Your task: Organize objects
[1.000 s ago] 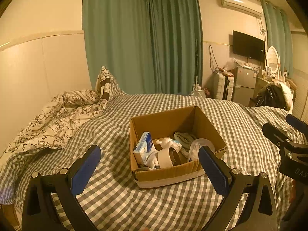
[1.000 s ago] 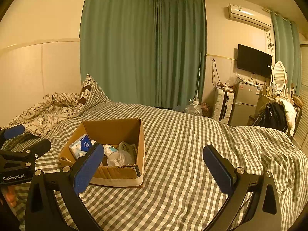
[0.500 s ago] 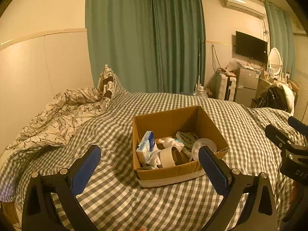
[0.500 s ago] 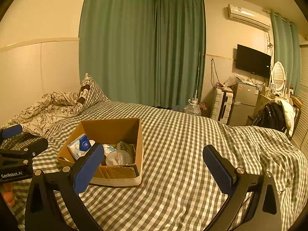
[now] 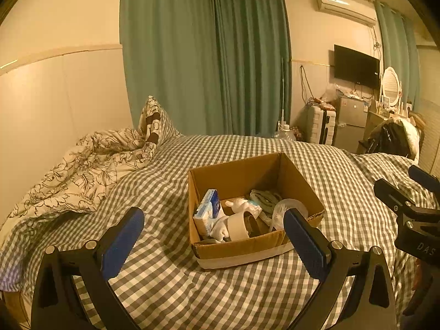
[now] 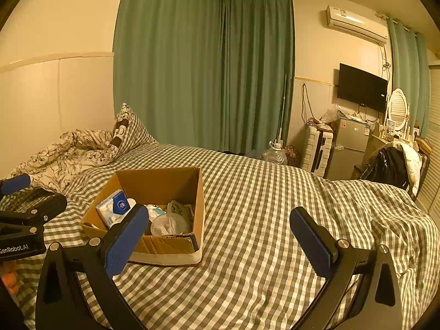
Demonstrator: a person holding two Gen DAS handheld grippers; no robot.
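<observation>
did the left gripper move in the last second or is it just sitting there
Yes. In the left wrist view the cardboard box and the green curtain have slid a little right in the picture, so the open left gripper has swung slightly left, with little advance.

Right gripper (image 6: 218,236): jaws spread wide, nothing between the blue pads, held above the checked bedspread (image 6: 261,220).
Cardboard box (image 6: 170,184): ahead and to the left of the tool, open-topped, resting on the bedspread; the left pad overlaps its near corner in view.
Box contents: a blue-and-white tissue pack (image 6: 114,210) leaning on the left wall, a clear plastic lid-like piece (image 6: 167,224), and crumpled cloth (image 6: 180,209) towards the right wall.
Left gripper (image 6: 19,192): at the far left edge, beside the box; its jaws are mostly cut off.
Floral duvet (image 6: 63,154): bunched further off to the left.
</observation>
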